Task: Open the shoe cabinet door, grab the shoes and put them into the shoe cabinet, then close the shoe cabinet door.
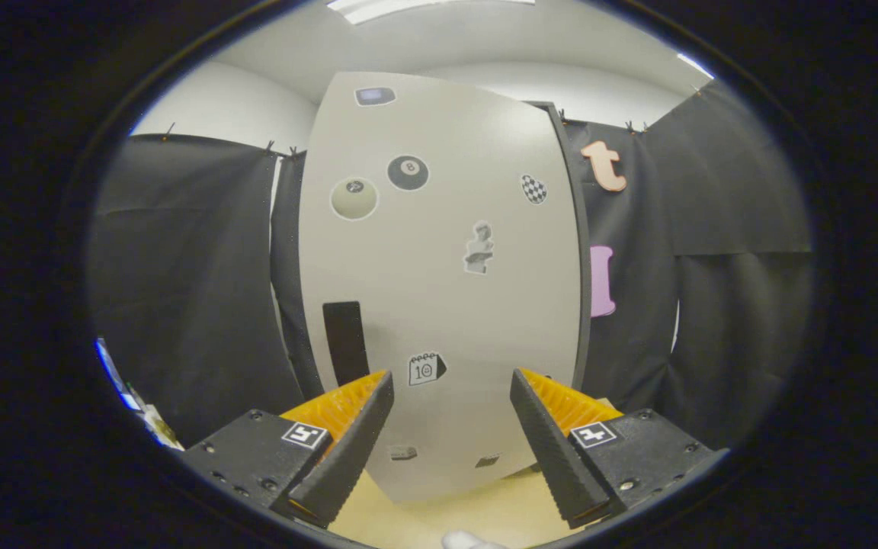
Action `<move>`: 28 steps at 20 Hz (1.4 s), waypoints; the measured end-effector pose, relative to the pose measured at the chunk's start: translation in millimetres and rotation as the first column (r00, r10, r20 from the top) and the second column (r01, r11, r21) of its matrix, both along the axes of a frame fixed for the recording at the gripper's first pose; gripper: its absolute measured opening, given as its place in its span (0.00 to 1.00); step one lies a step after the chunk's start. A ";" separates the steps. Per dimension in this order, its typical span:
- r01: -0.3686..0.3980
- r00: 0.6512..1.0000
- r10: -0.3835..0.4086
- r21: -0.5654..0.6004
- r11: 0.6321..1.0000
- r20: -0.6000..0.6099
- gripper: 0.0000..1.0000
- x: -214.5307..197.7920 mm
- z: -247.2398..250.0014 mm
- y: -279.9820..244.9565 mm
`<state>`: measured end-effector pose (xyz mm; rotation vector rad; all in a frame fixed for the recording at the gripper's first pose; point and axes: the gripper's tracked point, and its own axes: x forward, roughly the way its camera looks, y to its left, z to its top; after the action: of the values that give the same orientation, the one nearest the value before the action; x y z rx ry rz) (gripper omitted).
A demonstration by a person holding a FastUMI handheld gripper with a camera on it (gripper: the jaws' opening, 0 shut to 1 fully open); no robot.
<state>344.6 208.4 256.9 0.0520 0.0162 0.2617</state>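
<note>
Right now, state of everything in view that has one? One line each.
Cabinet door: shut as far as the view tells, its face square to the gripper, stickers on it.
Door handle: dark upright strip, untouched, just beyond the left finger's tip.
Gripper: open, fingers spread, nothing between them, pointing at the door.
Floor: pale, under the door's lower edge.

The shoe cabinet door (439, 290) carries a black billiard-ball sticker (408, 172) marked "8". Lower on that door, a calendar sticker (425, 369) reads "10".
</note>
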 end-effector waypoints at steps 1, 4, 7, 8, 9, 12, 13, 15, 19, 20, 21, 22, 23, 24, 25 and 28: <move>0.007 1.000 -0.007 0.002 1.000 -0.011 1.00 2.6 -1.3 -2.9; 0.031 0.999 -0.032 -0.019 0.999 -0.038 1.00 5.6 -3.2 -9.0; 0.055 0.998 -0.056 -0.019 0.998 -0.021 1.00 2.9 4.5 -16.4; 0.082 0.997 -0.083 -0.023 0.996 -0.011 1.00 3.4 9.9 -24.0; 0.099 0.995 -0.100 -0.039 0.994 -0.021 1.00 0.2 9.8 -30.7; 0.136 0.991 -0.135 -0.069 0.988 0.014 1.00 -9.5 14.5 -52.1; 0.160 0.987 -0.160 -0.088 0.983 0.011 1.00 -10.7 12.3 -61.3; 0.171 0.985 -0.171 -0.080 0.982 0.012 1.00 -11.6 14.8 -66.1; 0.217 0.976 -0.216 -0.017 0.976 0.039 1.00 -17.0 26.5 -83.6; 0.219 0.975 -0.219 -0.011 0.976 0.045 1.00 -19.0 30.3 -85.3; 0.226 0.973 -0.225 -0.005 0.974 0.056 1.00 -22.0 34.1 -87.1; 0.231 0.972 -0.230 -0.009 0.973 0.057 1.00 -24.0 35.5 -87.7; 0.224 0.973 -0.223 -0.016 0.974 0.054 1.00 -26.3 32.3 -83.7; 0.223 0.973 -0.222 -0.016 0.975 0.068 1.00 -27.2 34.9 -81.2; 0.243 0.968 -0.242 -0.016 0.970 0.068 1.00 -29.2 33.1 -84.5; 0.225 0.974 -0.224 -0.023 0.974 0.037 1.00 -29.5 23.5 -77.0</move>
<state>315.1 131.4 280.4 0.0221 -0.0201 0.0357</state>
